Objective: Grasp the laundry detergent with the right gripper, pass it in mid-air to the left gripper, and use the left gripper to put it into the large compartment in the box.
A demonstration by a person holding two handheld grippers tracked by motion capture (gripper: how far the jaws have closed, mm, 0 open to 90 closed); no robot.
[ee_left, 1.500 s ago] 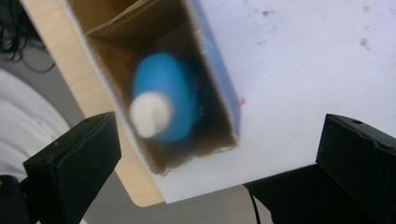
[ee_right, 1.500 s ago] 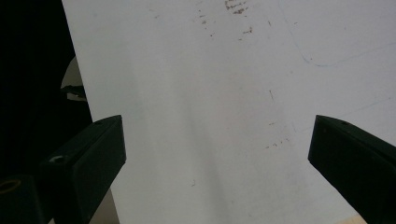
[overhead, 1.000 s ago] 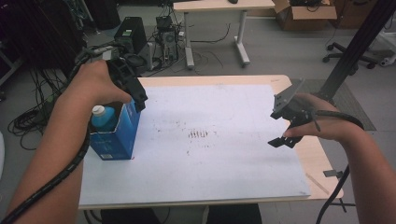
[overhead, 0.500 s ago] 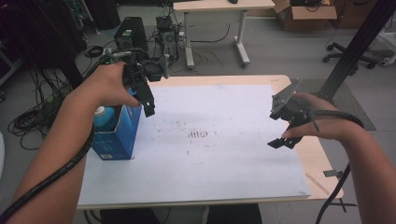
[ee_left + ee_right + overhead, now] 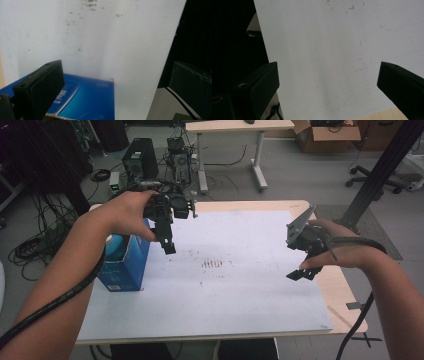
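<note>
Both grippers hover empty over the surface (image 5: pixel 240 320).
Left gripper (image 5: pixel 168 245) beside the blue box (image 5: pixel 122 267), fingers spread wide; right gripper (image 5: pixel 301 271) likewise.

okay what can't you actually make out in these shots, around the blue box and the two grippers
- Blue box: in the high view the person's left forearm covers its near left side; its print is too small to read.
- The same box in the left gripper view: cut off by the bottom edge, lettering blurred.
- White-capped item standing in the box: mostly hidden, so its kind is unclear.
- Right gripper: hand hides its body.
</note>
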